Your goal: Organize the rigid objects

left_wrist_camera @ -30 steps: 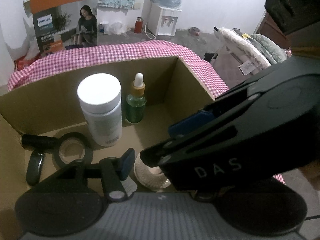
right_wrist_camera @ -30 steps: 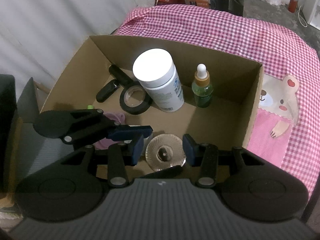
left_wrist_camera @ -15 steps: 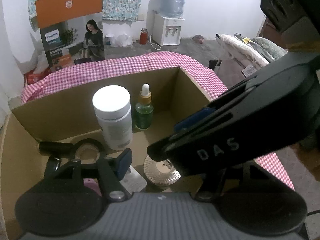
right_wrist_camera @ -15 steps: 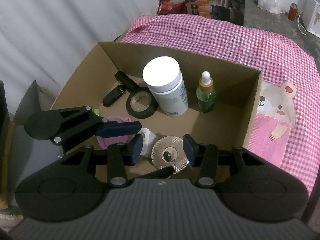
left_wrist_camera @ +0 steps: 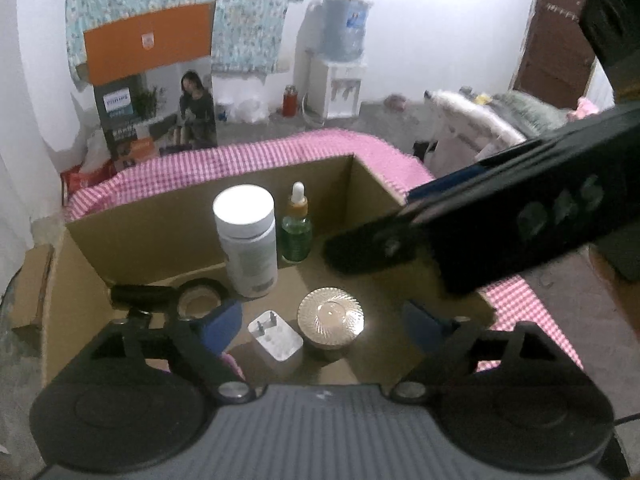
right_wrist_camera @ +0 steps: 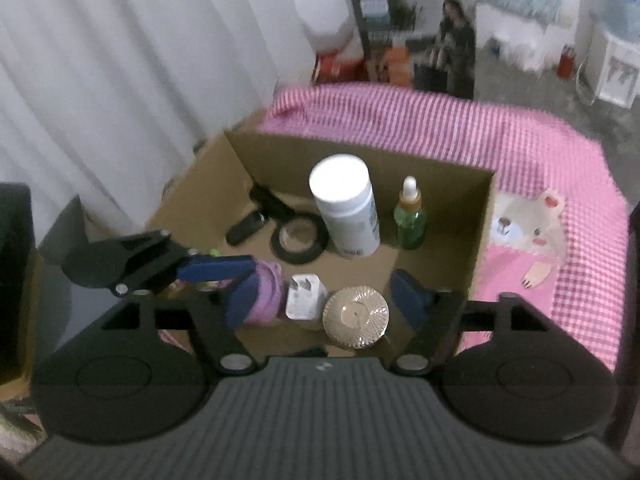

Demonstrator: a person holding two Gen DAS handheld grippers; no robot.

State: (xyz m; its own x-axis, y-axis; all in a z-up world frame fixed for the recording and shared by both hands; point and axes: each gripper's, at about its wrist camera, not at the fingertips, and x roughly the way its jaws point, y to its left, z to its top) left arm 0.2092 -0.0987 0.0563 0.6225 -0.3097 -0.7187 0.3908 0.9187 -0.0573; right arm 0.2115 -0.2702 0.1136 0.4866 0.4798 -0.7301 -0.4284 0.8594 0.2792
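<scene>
Cardboard box [right_wrist_camera: 482, 216] on a pink gingham cloth [right_wrist_camera: 500, 136], holding the sorted items. Against its far wall stand a white-capped bottle [right_wrist_camera: 346, 206] and, just beside it, a green dropper bottle [right_wrist_camera: 410, 220]. A roll of black tape [right_wrist_camera: 298, 236] and a black handle-like object [right_wrist_camera: 244, 230] lie to their left. Nearer the cameras sit a ribbed round lid [right_wrist_camera: 356, 316] and a white plug adapter [right_wrist_camera: 303, 296], close together.

The left gripper [left_wrist_camera: 320, 322] and the right gripper [right_wrist_camera: 324, 294] both hang above the box, jaws opening and wide apart, pads clear of everything; the lid and adapter sit below, between the fingers.

Only the right wrist view shows a purple object [right_wrist_camera: 268, 292] left of the adapter, a bear print [right_wrist_camera: 528, 232] on the cloth, and a white curtain [right_wrist_camera: 120, 80]. Only the left wrist view shows the letters "DAS" on the other gripper's side, and "PHILIPS" on an orange-topped carton [left_wrist_camera: 152, 92] behind. A water dispenser [left_wrist_camera: 340, 64] stands against the white wall on a grey floor.
</scene>
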